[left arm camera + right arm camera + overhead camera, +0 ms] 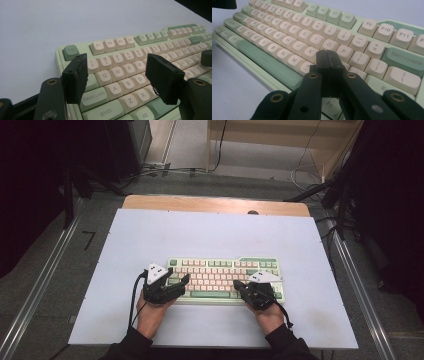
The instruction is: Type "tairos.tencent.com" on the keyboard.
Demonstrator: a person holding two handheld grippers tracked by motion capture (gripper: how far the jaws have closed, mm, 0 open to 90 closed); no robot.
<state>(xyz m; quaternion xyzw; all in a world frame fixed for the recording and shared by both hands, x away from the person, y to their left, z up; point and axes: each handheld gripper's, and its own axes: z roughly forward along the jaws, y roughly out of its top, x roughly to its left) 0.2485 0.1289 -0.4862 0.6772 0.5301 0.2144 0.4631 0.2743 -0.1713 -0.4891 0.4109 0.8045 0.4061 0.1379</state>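
I have the keyboard [225, 272] lying flat on the white mat [150, 235], near my edge of the table [210, 204], its long side toward me. My left gripper [184, 281] hangs over the keyboard's left end with its jaws spread apart, nothing between them, above the Q, A and Z columns. My right gripper [238, 284] sits low over the keys near the right of the letter block, jaws pressed together on nothing. Cables [165, 170] run across the floor beyond the table.
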